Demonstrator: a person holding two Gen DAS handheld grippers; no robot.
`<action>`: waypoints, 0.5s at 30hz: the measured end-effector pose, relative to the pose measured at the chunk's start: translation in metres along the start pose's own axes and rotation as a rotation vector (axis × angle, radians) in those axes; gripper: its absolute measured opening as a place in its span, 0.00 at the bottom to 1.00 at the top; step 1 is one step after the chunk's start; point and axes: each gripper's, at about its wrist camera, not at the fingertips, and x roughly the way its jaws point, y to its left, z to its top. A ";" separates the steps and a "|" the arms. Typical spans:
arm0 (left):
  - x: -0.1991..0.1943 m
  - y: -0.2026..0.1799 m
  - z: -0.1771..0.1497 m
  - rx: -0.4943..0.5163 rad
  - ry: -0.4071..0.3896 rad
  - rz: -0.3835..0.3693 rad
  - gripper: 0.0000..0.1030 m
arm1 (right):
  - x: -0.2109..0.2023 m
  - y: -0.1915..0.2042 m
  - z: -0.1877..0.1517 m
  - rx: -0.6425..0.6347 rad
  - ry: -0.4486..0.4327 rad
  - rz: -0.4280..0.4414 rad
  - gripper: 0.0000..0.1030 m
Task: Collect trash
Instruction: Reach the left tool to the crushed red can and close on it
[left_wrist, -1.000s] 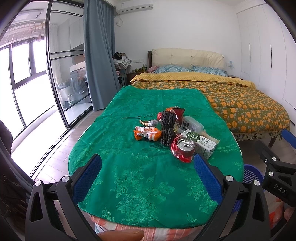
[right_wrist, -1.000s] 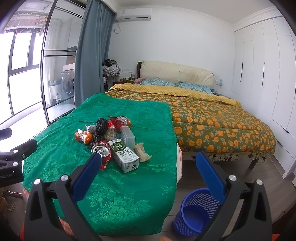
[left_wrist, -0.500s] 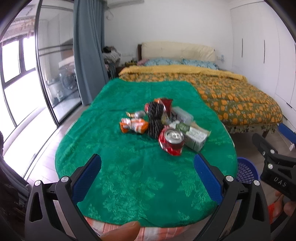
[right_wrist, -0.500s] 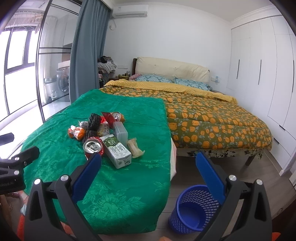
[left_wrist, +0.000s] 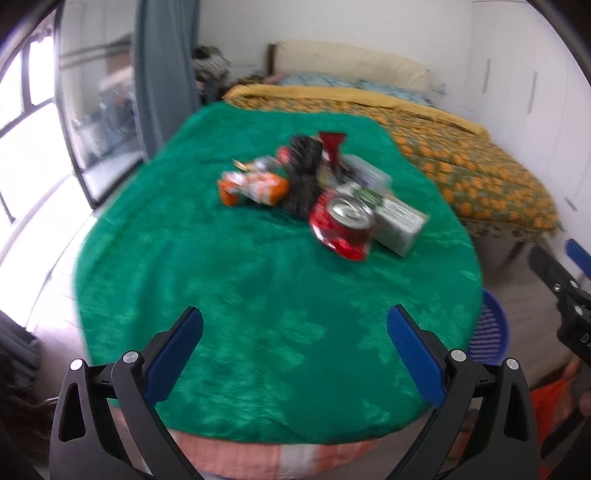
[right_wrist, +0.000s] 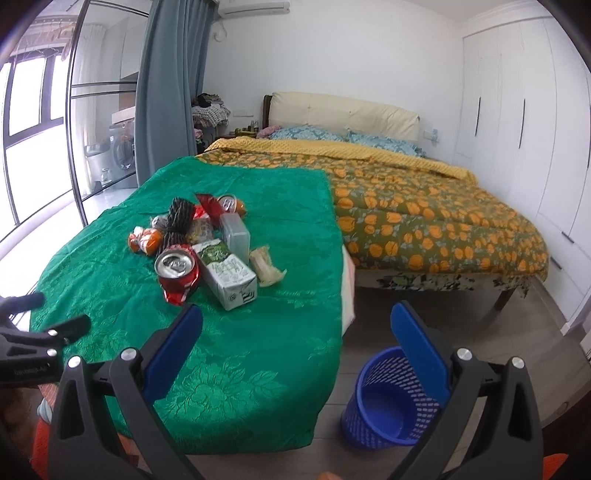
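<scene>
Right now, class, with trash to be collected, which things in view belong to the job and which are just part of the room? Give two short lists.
Part of the job:
crushed red can
milk carton
orange wrapper
clear plastic box
blue basket

Just there:
bed
green cloth
curtain
wardrobe
</scene>
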 end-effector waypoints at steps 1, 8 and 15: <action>0.007 -0.003 -0.001 0.009 0.005 -0.002 0.96 | 0.002 0.000 -0.002 0.000 0.007 0.004 0.96; 0.046 -0.024 0.012 0.051 0.029 -0.031 0.96 | 0.020 -0.003 -0.013 0.003 0.050 0.018 0.96; 0.103 -0.045 0.045 0.063 0.070 0.002 0.96 | 0.030 -0.010 -0.016 0.020 0.071 0.024 0.96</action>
